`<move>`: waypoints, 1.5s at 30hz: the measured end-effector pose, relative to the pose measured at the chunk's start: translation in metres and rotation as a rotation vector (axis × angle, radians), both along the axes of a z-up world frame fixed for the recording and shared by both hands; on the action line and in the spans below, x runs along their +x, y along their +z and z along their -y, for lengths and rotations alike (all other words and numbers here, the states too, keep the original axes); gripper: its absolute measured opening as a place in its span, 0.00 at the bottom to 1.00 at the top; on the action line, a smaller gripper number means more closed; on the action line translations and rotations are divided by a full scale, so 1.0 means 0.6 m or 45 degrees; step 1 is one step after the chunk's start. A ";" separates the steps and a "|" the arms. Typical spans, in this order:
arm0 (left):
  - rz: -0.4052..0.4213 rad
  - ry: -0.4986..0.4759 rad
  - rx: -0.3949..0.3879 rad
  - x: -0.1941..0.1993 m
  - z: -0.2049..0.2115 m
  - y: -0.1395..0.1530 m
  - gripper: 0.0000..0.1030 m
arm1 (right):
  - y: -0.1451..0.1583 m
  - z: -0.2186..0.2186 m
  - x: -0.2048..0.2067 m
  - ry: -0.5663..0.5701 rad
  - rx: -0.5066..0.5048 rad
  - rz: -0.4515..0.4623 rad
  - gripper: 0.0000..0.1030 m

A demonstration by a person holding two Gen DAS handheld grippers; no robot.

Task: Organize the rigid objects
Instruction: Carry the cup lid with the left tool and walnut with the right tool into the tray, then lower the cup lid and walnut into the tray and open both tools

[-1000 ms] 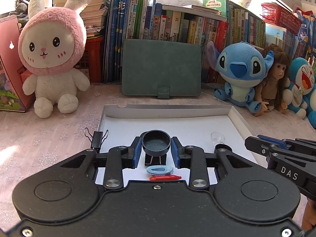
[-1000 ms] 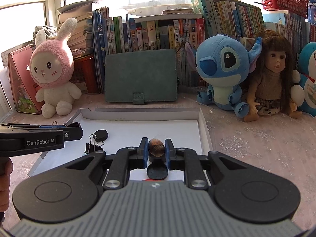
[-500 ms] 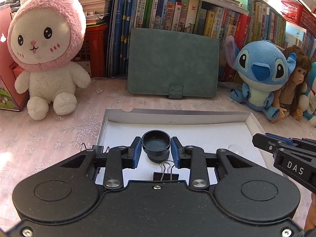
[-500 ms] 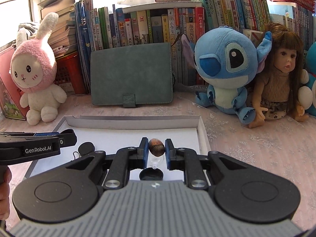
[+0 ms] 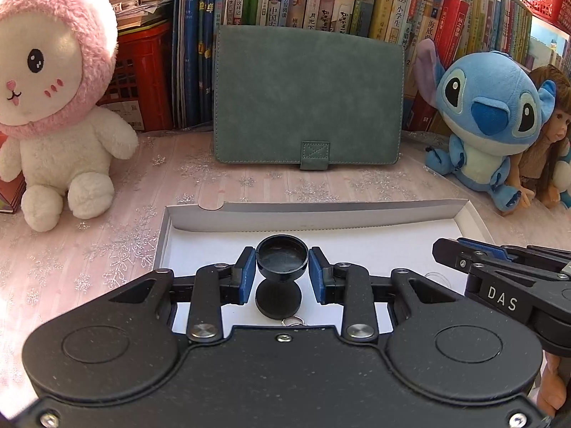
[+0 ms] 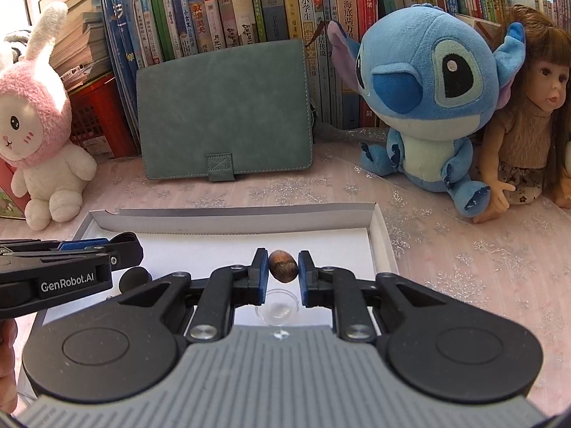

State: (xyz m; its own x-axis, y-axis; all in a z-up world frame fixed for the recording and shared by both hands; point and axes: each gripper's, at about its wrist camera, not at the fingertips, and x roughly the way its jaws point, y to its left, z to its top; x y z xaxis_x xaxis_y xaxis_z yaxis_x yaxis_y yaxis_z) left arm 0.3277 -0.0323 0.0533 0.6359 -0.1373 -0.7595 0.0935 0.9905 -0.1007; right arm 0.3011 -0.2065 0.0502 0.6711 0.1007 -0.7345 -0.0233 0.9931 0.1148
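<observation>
My left gripper [image 5: 282,271] is shut on a small round black cap [image 5: 282,259], open side up, held above the white shallow box [image 5: 321,214]. A second black disc [image 5: 278,301] lies in the box just below it. My right gripper [image 6: 283,271] is shut on a brown oval nut [image 6: 283,266] and holds it over the same box [image 6: 374,221]. A clear round lid [image 6: 277,307] lies in the box beneath the right gripper. The left gripper also shows in the right wrist view [image 6: 135,249], the right one in the left wrist view [image 5: 439,249].
A green felt case [image 5: 308,96] leans on a row of books behind the box. A pink rabbit plush [image 5: 53,107] sits far left, a blue Stitch plush [image 5: 489,125] and a doll [image 6: 528,114] far right. A binder clip loop [image 5: 292,321] peeks out near the left gripper.
Both grippers have moved forward over the box toward its far wall, each still holding its object. The binder clips and blue and red items have dropped out of the left view.
</observation>
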 end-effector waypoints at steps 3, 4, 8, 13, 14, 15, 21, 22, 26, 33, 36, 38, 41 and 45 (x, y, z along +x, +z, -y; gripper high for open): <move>-0.023 0.002 -0.018 0.007 0.000 -0.005 0.29 | -0.009 -0.003 0.007 -0.002 0.011 -0.018 0.22; -0.035 0.001 -0.022 0.010 0.000 -0.008 0.29 | -0.012 -0.004 0.009 0.000 0.013 -0.025 0.22; -0.055 0.003 -0.014 0.014 0.000 -0.018 0.29 | -0.022 -0.008 0.015 0.008 0.003 -0.043 0.22; -0.057 0.014 -0.013 0.021 -0.002 -0.025 0.29 | -0.026 -0.012 0.022 0.004 -0.003 -0.047 0.22; -0.059 0.016 -0.011 0.022 -0.002 -0.026 0.29 | -0.027 -0.012 0.023 0.004 -0.002 -0.049 0.22; -0.061 0.018 -0.008 0.023 -0.002 -0.028 0.29 | -0.027 -0.012 0.024 0.004 0.000 -0.051 0.22; -0.058 0.019 0.009 0.026 -0.003 -0.037 0.29 | -0.031 -0.013 0.026 0.007 -0.004 -0.052 0.22; -0.056 0.017 0.011 0.026 -0.002 -0.038 0.29 | -0.031 -0.014 0.027 0.011 -0.010 -0.051 0.22; -0.050 0.011 0.019 0.024 0.002 -0.043 0.30 | -0.032 -0.017 0.027 0.021 -0.024 -0.045 0.22; -0.028 -0.008 0.049 0.018 0.010 -0.047 0.35 | -0.032 -0.013 0.024 0.008 -0.001 -0.032 0.25; -0.026 -0.019 0.037 0.013 0.012 -0.044 0.41 | -0.030 -0.010 0.019 0.005 0.016 -0.016 0.28; -0.015 -0.027 0.039 0.008 0.014 -0.042 0.45 | -0.029 -0.010 0.016 0.007 0.016 -0.010 0.37; -0.003 -0.035 0.042 0.001 0.016 -0.037 0.49 | -0.023 -0.013 0.011 0.006 0.012 0.004 0.44; 0.031 -0.016 0.070 -0.011 0.017 -0.027 0.64 | -0.013 -0.012 0.001 -0.004 0.009 0.036 0.53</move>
